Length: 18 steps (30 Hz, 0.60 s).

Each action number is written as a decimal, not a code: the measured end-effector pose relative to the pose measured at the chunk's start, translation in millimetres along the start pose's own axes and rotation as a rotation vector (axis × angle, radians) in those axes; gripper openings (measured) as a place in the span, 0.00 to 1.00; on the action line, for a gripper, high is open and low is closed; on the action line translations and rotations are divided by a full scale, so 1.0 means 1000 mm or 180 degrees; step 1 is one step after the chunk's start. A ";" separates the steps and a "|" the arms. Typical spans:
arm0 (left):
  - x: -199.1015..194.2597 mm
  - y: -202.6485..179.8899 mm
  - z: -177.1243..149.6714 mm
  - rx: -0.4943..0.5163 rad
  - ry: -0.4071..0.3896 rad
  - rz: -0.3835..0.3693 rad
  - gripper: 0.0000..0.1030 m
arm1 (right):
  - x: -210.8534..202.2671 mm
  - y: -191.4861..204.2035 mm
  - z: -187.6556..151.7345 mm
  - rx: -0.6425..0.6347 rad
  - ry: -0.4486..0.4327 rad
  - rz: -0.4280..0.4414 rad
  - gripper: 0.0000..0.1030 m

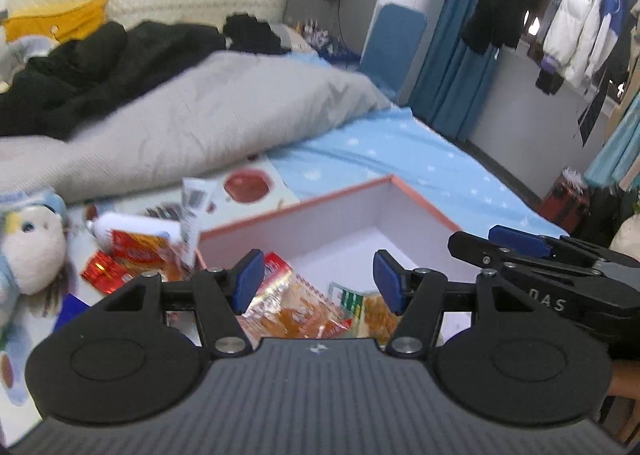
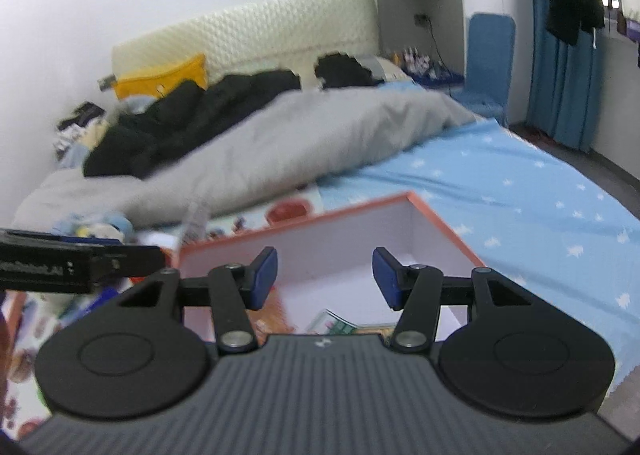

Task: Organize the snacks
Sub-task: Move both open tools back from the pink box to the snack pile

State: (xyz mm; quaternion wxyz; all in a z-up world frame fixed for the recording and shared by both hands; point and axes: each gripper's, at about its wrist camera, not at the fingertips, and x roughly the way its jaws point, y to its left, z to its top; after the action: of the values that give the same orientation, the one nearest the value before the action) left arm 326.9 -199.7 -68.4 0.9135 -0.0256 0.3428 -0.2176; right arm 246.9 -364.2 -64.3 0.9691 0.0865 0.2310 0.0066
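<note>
Lying inside the pink-rimmed box (image 1: 416,203) on the bed: orange snack packets (image 1: 296,307). More red packets (image 1: 132,251) sit outside, left of it. Left gripper (image 1: 318,281) and right gripper (image 2: 325,278) hover over the box, jaws wide, empty. Plush doll (image 1: 28,247) far left.

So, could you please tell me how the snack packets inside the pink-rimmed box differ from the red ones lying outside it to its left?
The orange snack packets lie inside the white cardboard box with the pink rim, under the open left gripper; the red snack packets lie outside it on the bed, beside a plush doll. The boxed ones look orange and clear, the loose ones red. Both are shiny wrapped snacks, neither gripped.
</note>
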 end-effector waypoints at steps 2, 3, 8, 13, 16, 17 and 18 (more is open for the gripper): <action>-0.013 0.005 0.001 -0.0001 -0.0065 0.0030 0.64 | -0.008 0.009 0.004 -0.0026 -0.0084 0.0047 0.53; -0.021 0.008 0.001 -0.0008 -0.0100 0.0046 0.64 | -0.010 0.013 0.006 -0.0036 -0.0110 0.0064 0.53; -0.052 0.023 0.001 -0.0068 -0.0255 0.0101 0.64 | -0.026 0.038 0.012 -0.0116 -0.0263 0.0207 0.53; -0.083 0.038 -0.004 -0.0112 -0.0389 0.0177 0.64 | -0.040 0.061 0.013 -0.0158 -0.0379 0.0319 0.53; -0.097 0.048 -0.012 -0.0137 -0.0435 0.0264 0.64 | -0.044 0.076 0.008 -0.0203 -0.0379 0.0341 0.53; -0.102 0.052 -0.015 -0.0146 -0.0436 0.0294 0.64 | -0.045 0.080 0.005 -0.0199 -0.0369 0.0365 0.53; -0.106 0.056 -0.019 -0.0162 -0.0439 0.0311 0.64 | -0.046 0.084 0.002 -0.0185 -0.0360 0.0394 0.53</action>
State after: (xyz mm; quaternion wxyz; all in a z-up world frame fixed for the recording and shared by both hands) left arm 265.2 -102.9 -28.2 0.9435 -0.0470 0.2854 -0.1618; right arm 208.9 -284.7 -27.5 0.9804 0.0726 0.1698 0.0682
